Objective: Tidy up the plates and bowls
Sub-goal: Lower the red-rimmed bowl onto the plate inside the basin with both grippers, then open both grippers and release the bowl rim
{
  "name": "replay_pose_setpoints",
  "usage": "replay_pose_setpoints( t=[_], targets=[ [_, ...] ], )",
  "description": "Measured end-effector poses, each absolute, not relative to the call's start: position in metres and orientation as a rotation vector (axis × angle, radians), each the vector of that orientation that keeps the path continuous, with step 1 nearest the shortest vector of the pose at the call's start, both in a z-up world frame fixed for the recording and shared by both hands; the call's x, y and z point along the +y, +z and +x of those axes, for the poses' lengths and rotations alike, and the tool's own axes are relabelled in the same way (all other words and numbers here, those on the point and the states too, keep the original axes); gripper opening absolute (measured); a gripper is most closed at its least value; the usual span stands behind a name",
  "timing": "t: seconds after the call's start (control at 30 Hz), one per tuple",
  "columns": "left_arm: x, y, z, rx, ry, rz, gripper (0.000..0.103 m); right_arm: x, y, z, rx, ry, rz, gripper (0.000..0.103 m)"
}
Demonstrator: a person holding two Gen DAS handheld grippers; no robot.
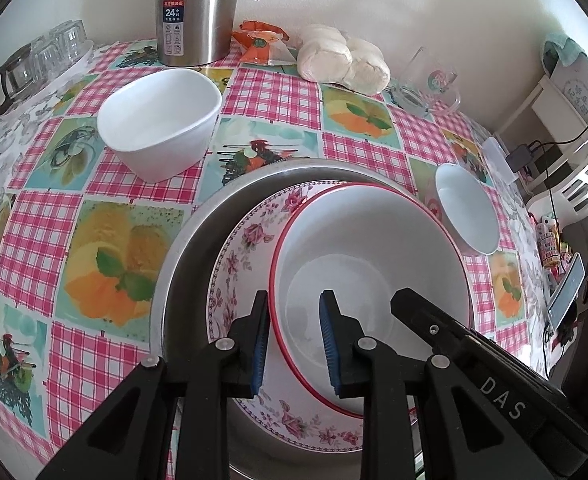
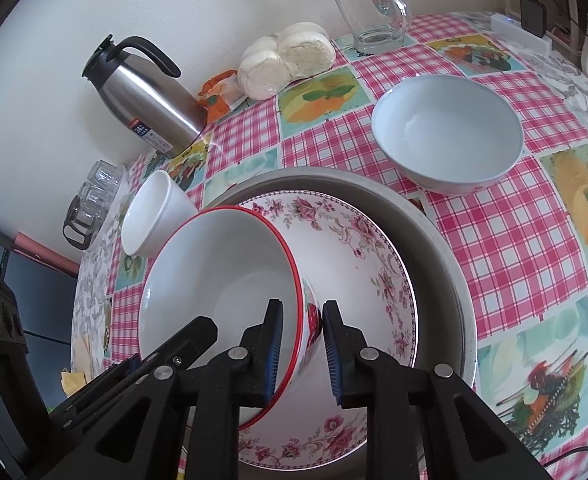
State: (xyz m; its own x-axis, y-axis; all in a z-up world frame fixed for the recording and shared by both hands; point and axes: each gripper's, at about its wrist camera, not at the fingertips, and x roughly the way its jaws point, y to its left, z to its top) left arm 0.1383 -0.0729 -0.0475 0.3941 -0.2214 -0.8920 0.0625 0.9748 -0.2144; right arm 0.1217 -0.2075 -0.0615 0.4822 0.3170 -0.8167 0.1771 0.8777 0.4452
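The counter [image 1: 106, 184] is wearing a pink checked cloth with fruit panels. On it a metal tray [image 1: 182, 248] is carrying a floral plate [image 1: 234, 260], and a red-rimmed bowl [image 1: 373, 248] is sitting in that plate, tilted, its mouth facing up and toward the left gripper [image 1: 294, 336]. Its inside is plain white; its outer wall is showing a red pattern. Both grippers are straddling its rim: the left fingers [image 1: 260, 344] are standing slightly apart around the near edge, pads not pressing. The right gripper [image 2: 302, 344] is straddling the opposite wall likewise, with gaps showing. A white bowl [image 1: 162, 120] and a pale bowl [image 2: 447, 132] are standing apart on the cloth.
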Motion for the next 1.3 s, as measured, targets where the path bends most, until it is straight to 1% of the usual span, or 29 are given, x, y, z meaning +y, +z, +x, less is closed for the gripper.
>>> replay_pose_setpoints(
  t=[0.2, 0.77, 0.9, 0.97, 1.03, 1.13, 1.17, 1.2, 1.27, 1.3],
  targets=[
    [-0.071, -0.045, 0.138, 1.145, -0.17, -0.168, 0.026, -0.209, -0.059, 0.12, 1.064, 0.081, 0.516, 0.024],
    [-0.06, -0.025, 0.132, 1.053, -0.141, -0.207, 0.026, -0.218, -0.042, 0.115, 0.969, 0.059, 0.52, 0.023],
    [-0.051, -0.02, 0.131, 1.021, -0.087, -0.219, 0.037, -0.217, -0.038, 0.114, 0.949, 0.045, 0.502, 0.023],
    [-0.044, -0.018, 0.131, 1.007, -0.061, -0.244, 0.039, -0.217, -0.037, 0.114, 0.942, 0.039, 0.492, 0.023],
    [-0.039, -0.018, 0.131, 1.005, -0.038, -0.261, 0.049, -0.216, -0.036, 0.114, 0.937, 0.037, 0.481, 0.026],
    [-0.031, -0.016, 0.131, 0.993, 0.016, -0.262, 0.05, -0.214, -0.034, 0.114, 0.929, 0.034, 0.462, 0.028],
    [-0.028, -0.015, 0.131, 0.988, 0.025, -0.272, 0.05, -0.213, -0.033, 0.113, 0.924, 0.033, 0.454, 0.031],
    [-0.026, -0.015, 0.131, 0.986, 0.03, -0.282, 0.051, -0.213, -0.032, 0.113, 0.92, 0.032, 0.449, 0.036],
    [-0.022, -0.015, 0.129, 0.98, 0.045, -0.288, 0.054, -0.212, -0.03, 0.113, 0.908, 0.03, 0.432, 0.043],
    [-0.021, -0.015, 0.129, 0.976, 0.061, -0.288, 0.059, -0.211, -0.029, 0.113, 0.904, 0.03, 0.426, 0.045]
  ],
)
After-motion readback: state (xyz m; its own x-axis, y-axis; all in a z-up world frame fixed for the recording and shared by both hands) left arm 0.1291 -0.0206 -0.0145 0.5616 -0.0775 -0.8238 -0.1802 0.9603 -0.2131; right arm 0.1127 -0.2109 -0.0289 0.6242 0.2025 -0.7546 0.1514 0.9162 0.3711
